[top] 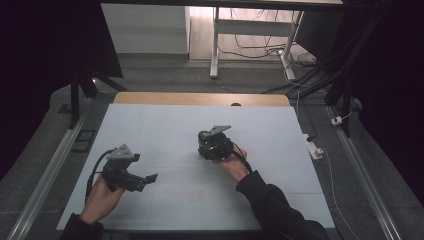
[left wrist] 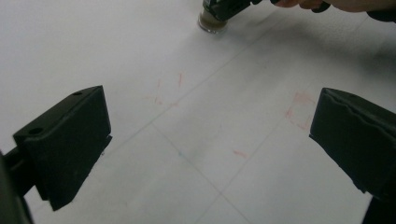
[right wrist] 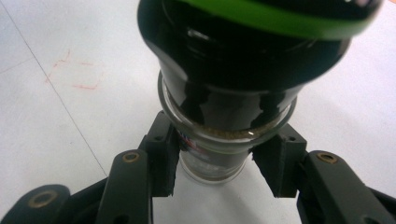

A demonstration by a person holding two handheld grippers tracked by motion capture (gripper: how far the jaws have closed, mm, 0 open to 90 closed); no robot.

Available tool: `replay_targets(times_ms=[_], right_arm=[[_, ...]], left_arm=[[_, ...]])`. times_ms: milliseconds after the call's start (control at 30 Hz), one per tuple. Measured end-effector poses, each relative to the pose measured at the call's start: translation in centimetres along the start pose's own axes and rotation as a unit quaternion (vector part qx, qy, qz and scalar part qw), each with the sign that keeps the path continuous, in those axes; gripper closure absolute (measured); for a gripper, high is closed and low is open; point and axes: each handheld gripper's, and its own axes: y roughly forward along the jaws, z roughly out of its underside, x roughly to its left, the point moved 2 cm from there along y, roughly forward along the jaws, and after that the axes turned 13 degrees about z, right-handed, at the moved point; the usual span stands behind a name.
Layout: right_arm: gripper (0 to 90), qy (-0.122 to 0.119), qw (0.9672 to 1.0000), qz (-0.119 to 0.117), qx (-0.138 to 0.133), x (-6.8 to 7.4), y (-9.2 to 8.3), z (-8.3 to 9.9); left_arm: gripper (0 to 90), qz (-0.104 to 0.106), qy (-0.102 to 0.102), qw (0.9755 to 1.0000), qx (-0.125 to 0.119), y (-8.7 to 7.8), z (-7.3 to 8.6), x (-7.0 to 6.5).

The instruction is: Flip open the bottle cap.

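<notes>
The right claw [right wrist: 219, 163] pinches a jar [right wrist: 219, 140] between its 2 pads, gripping the clear glass just below the black cap with its green band. The jar stands on the white table [top: 165, 125]. The left claw [left wrist: 210, 149] is spread wide, nothing between its jaws, with the jar well ahead of it.

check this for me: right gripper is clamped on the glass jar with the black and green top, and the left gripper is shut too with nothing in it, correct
Not quite. The left gripper is open: the left gripper view shows its jaws standing wide apart over the bare white table, nothing between them. The rest holds: the right gripper is clamped on the glass jar with the black and green top.
</notes>
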Motion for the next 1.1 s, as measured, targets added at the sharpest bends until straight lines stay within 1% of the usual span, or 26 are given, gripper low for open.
replay_targets(times_ms=[67,133,233,467,667,800,867,967,1033,1100], right_arm=[[52.6,-0.001,1.0000,0.000,0.000,0.0,0.0,0.0],[52.6,-0.001,1.0000,0.000,0.000,0.0,0.0,0.0],[52.6,-0.001,1.0000,-0.001,0.000,0.0,0.0,0.0],[52.6,-0.002,1.0000,-0.001,0.000,0.0,0.0,0.0],[52.6,-0.003,1.0000,-0.001,0.000,0.0,0.0,0.0],[52.6,-0.003,1.0000,-0.001,0.000,0.0,0.0,0.0],[52.6,-0.002,1.0000,-0.001,0.000,0.0,0.0,0.0],[52.6,-0.002,1.0000,-0.002,0.000,0.0,0.0,0.0],[52.6,-0.003,1.0000,-0.002,0.000,0.0,0.0,0.0],[52.6,-0.001,1.0000,-0.002,0.000,0.0,0.0,0.0]], left_arm=[[0.0,0.008,0.000,1.0000,-0.002,0.5,-0.6,0.3],[0.0,0.011,0.000,0.9999,-0.002,0.9,-1.1,0.6],[0.0,0.005,0.010,0.9999,0.003,1.5,-1.9,0.9],[0.1,0.010,0.028,0.9995,0.011,3.4,-3.6,1.5],[0.1,0.024,0.043,0.9987,0.011,5.0,-5.1,1.9],[0.0,0.034,0.045,0.9984,0.007,6.0,-6.0,2.3],[0.0,0.035,0.050,0.9981,0.008,6.5,-6.3,2.6],[0.0,0.030,0.054,0.9980,0.014,7.3,-6.8,2.8],[0.0,0.033,0.051,0.9981,0.016,7.8,-7.1,2.9],[0.0,0.031,0.051,0.9981,0.016,8.2,-7.4,3.1]])
